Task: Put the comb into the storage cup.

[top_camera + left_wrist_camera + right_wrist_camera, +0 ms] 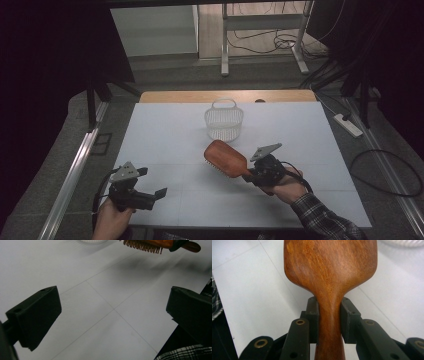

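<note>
A wooden hairbrush (225,158) hangs above the white table, wood back up and bristles down, its head pointing toward the far left. My right gripper (251,173) is shut on its handle; in the right gripper view both jaws press the narrow neck of the hairbrush (329,275). A white mesh basket (223,120) with a loop handle stands upright just beyond the brush head. My left gripper (152,196) rests open near the table's front left with nothing between its jaws. In the left gripper view the hairbrush bristles (143,246) show at the top, and my left gripper (113,310) frames bare table.
The white table top (165,145) has a wooden strip (175,96) along its far edge. A power strip (348,125) and cables lie on the floor to the right. Metal desk legs (224,50) stand beyond the table.
</note>
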The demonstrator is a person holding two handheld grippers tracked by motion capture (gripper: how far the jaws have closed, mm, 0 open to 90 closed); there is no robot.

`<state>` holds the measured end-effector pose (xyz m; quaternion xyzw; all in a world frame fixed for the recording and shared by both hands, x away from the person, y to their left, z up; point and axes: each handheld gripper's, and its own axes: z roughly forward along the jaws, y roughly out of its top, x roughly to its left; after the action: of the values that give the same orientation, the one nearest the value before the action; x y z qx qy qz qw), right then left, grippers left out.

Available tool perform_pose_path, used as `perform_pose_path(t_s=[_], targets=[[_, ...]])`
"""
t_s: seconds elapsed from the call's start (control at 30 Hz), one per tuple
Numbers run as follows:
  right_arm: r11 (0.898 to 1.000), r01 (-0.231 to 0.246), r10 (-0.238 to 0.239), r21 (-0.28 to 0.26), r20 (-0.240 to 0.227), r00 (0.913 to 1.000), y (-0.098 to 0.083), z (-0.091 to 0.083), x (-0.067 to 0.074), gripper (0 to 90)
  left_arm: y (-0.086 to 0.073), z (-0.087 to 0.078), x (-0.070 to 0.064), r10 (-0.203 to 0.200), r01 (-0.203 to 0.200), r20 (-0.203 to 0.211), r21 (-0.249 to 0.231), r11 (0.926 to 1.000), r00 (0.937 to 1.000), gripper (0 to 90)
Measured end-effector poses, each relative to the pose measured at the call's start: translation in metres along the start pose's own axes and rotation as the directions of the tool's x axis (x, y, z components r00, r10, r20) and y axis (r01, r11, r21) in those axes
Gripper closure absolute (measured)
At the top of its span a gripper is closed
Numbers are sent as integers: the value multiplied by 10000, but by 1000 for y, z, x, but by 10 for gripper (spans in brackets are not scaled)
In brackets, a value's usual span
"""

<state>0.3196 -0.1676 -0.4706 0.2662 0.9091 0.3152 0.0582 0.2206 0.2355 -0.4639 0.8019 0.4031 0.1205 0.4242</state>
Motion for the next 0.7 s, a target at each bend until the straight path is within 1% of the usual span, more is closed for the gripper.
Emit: perform_pose_path(t_s=[0.07, 0.1, 0.17, 0.2, 0.27, 0.3, 0.33, 0.4, 0.53, 0.63, 0.67, 0.7], targets=[[10000, 1, -1, -79, -30, 10000, 0, -1, 0, 720, 3, 3, 0, 115, -115, 65, -6, 9999, 9999, 0], [9997, 33, -33, -245, -2, 10000, 1, -4, 1, 720, 5, 6, 0, 138, -136, 210, -94, 9999, 9997, 0], [9997, 38, -39, -254, -16, 10000, 1, -5, 1, 720, 7, 7, 0, 128, -123, 273, -185, 9998, 9995, 0], [9993, 37, -37, -372, 9, 10000, 2, -7, 1, 720, 10, 8, 1, 95, -85, 405, -255, 9996, 9991, 0], [9989, -39, 39, -462, -6, 10000, 2, -9, 1, 720, 14, 10, 1, 90, -72, 505, -348, 9994, 9987, 0], [9988, -40, 42, -496, 27, 10000, 2, -10, 0, 720, 14, 10, 1, 90, -72, 505, -348, 9994, 9987, 0], [9986, -42, 43, -524, 4, 10000, 2, -11, 0, 720, 17, 12, 2, 78, -54, 605, -385, 9992, 9981, 0], [9984, -42, 43, -563, 7, 10000, 2, -12, 0, 720, 19, 13, 2, 61, -38, 607, -390, 9992, 9981, 0], [9973, -24, 29, -736, 72, 10000, 3, -15, 0, 720, 28, 21, 2, 17, 11, 773, -359, 9994, 9970, 0], [9964, -25, 35, -847, 118, 9999, 3, -18, 0, 720, 35, 26, 2, -29, 73, 1024, -419, 9991, 9947, 0], [9961, -36, 48, -882, 127, 9999, 3, -18, 0, 720, 39, 28, 2, -32, 91, 1208, -484, 9988, 9927, 0], [9955, -40, 55, -952, 155, 9999, 3, -19, 0, 720, 42, 29, 1, -8, 75, 1253, -525, 9986, 9921, 0]])
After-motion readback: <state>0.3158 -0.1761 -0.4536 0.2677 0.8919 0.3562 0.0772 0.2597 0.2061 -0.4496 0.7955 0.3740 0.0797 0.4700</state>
